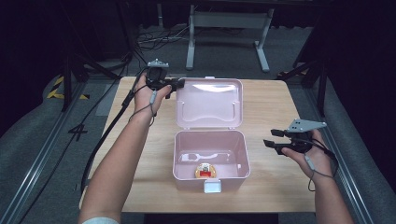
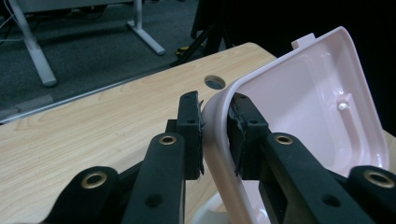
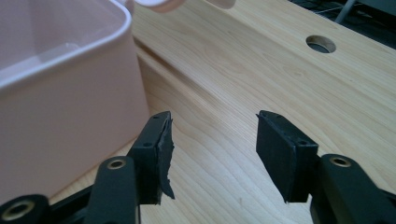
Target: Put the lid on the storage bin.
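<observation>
A pale pink plastic box [image 1: 186, 154] stands open at the middle of the wooden table [image 1: 275, 102], its lid [image 1: 210, 100] raised behind it. A small round yellow and red item [image 1: 206, 171] lies on the box floor near the front wall. My left gripper [image 1: 176, 85] is shut on the lid's upper left corner; in the left gripper view its pads [image 2: 191, 126] clamp the lid's rim [image 2: 215, 135] from both sides. My right gripper [image 1: 273, 138] hovers to the right of the box, open, with bare wood between its fingers [image 3: 156, 154] and the box wall [image 3: 70, 98] on their left.
A white latch [image 1: 214, 186] sticks out from the box's front. A round cable hole [image 3: 321, 43] is cut into the tabletop. Beyond the table's far edge stand a white desk frame [image 1: 229, 28] and loose cables [image 1: 154, 39] on the grey floor.
</observation>
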Demonstrator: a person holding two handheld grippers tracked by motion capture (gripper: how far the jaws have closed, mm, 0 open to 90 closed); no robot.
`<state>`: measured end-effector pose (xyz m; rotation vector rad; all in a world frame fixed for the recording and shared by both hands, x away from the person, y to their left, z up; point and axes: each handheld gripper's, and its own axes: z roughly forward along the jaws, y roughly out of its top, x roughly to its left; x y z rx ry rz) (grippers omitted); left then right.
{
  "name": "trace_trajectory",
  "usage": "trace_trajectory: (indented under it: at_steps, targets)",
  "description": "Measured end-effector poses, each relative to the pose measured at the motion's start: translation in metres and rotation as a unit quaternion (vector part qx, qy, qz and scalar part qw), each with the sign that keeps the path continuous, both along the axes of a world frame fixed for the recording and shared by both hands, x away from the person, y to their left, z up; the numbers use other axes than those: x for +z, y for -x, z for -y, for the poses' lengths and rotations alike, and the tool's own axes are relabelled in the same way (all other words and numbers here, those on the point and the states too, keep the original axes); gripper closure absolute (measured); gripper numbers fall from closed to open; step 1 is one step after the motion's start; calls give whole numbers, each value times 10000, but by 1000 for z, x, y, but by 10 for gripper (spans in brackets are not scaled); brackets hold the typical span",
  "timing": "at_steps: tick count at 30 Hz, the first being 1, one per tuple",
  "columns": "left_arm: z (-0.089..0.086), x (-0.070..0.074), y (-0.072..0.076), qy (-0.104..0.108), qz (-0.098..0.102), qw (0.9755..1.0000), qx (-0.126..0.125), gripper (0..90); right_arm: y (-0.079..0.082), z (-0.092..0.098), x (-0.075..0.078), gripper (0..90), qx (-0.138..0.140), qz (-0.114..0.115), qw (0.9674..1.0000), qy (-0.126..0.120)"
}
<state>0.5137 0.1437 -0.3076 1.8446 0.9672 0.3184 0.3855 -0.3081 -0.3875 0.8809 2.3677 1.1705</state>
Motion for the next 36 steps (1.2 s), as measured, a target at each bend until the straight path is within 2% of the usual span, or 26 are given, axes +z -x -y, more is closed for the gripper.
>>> trace_trajectory:
  at_steps: [4, 12, 17, 20, 25, 36]
  targets:
    - [-1, 6, 7, 25, 93, 9999, -32, 762, 3, -3, 4, 510, 41, -113, 9999, -105]
    - [-1, 21, 25, 44, 292, 9995, -146, 756, 7, -7, 9, 575, 106, -291, 9994, -133]
    - [-2, 27, 36, 42, 426, 9989, -200, 740, 9, -11, 12, 576, 179, -285, 9993, -154]
    - [-2, 31, 42, 23, 491, 9985, -239, 733, 10, -13, 13, 577, 234, -286, 9990, -253]
    - [-1, 35, 51, -36, 599, 9978, -274, 723, 12, -15, 16, 581, 268, -264, 9990, -228]
    - [-4, 41, 78, 87, 726, 9961, -488, 682, 20, -27, 24, 611, 523, -306, 9975, -373]
